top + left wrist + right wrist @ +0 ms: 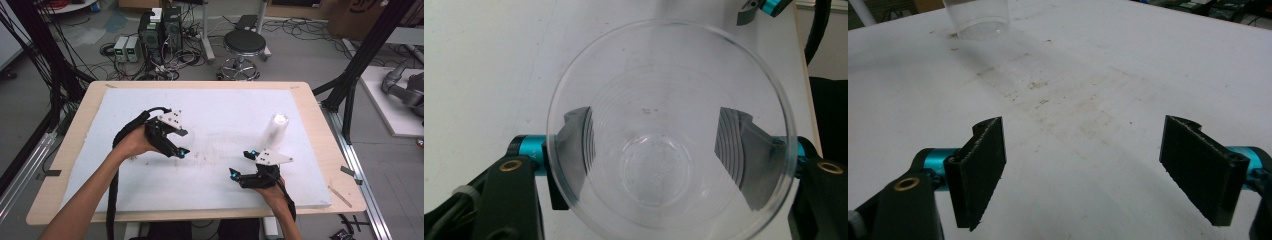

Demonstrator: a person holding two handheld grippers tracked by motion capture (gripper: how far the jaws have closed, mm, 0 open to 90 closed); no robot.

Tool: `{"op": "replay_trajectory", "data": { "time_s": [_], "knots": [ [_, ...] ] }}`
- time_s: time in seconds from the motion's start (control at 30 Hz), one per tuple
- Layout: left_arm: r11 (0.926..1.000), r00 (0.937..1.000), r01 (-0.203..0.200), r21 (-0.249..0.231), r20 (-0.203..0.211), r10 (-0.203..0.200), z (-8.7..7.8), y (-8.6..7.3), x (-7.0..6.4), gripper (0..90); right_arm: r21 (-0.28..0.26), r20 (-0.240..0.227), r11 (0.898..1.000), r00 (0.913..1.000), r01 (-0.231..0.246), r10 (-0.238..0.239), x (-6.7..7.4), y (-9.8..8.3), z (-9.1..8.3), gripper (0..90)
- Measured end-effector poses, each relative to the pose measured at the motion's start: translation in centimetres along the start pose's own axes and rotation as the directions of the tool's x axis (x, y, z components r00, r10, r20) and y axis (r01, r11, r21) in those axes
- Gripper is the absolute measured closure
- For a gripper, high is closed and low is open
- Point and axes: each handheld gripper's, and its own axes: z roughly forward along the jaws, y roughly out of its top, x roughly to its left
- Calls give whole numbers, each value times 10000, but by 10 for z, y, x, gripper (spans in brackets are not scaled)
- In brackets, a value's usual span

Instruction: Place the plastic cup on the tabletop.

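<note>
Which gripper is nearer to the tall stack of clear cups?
The right gripper: the cup stack stands just beyond it. The left gripper is farther away, holding a single cup.

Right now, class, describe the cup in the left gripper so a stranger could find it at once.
On the white board covering the table, look left of centre. The clear plastic cup sits clamped in the left gripper, unlike the tall stack of cups standing free on the right.

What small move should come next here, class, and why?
Probably the open right gripper should reach for the cup stack standing just beyond it. Its jaws hold nothing, while the left gripper is shut on a single clear cup.
</note>
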Motion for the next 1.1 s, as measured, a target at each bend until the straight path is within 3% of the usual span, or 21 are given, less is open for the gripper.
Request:
{"op": "replay_trajectory", "data": {
  "time_s": [0.2, 0.6, 0.7, 0.97, 1.1],
  "knots": [
    [10000, 10000, -77, -35, -27, 77, 2, 0, 1, 318, 4, 53, 10000, 10000, -24, 24, -1, -1, 0, 188],
    [9994, 9992, 355, 56, -171, -354, 28, 6, 7, 320, 165, 51, 9997, 9998, -173, 172, -4, -7, 1, 188],
    [9972, 9976, 650, -360, -225, -659, 37, 1, 6, 323, 150, 15, 9997, 9998, -186, 186, -4, -7, 1, 188],
    [9949, 9944, 975, -243, -390, -984, 55, -14, 5, 323, 159, -49, 9996, 9997, -245, 246, -5, -8, 1, 188],
    [9957, 9942, 910, -149, -557, -917, 61, -18, 4, 323, 170, -40, 9996, 9997, -239, 240, -6, -8, 2, 188]
  ]
}}
